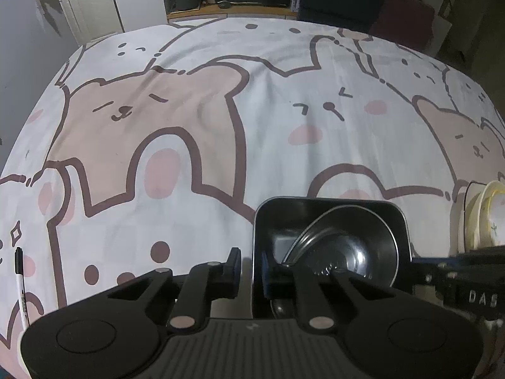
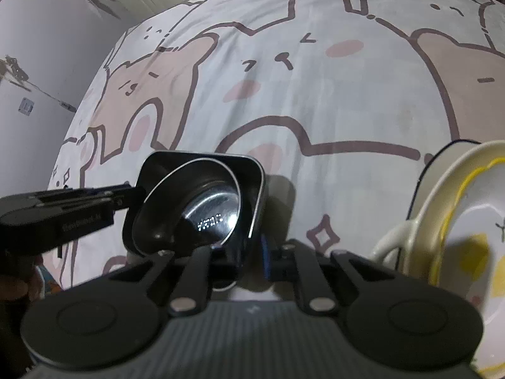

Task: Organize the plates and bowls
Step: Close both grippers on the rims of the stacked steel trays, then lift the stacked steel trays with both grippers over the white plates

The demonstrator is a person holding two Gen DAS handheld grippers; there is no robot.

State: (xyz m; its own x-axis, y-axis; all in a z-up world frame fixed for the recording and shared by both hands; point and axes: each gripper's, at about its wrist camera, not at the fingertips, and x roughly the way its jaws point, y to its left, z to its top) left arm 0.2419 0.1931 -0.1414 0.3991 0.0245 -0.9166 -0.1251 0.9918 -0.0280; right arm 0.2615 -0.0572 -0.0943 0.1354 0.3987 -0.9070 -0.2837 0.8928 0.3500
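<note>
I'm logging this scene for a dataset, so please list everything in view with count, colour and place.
square tray: one, dark metal, on the cloth, gripped at its walls by both tools
round bowl: one, shiny steel, tilted inside the square tray
dishes: several, cream and white with yellow trim, upright at the right
tablecloth: one, white with pink-brown bears, covering the table
pen: one, white with black cap, left edge
left tool: black, straddling the tray wall
right tool: black, straddling the tray wall

steel bowl | tilted inside black square dish | possibly resting
</note>
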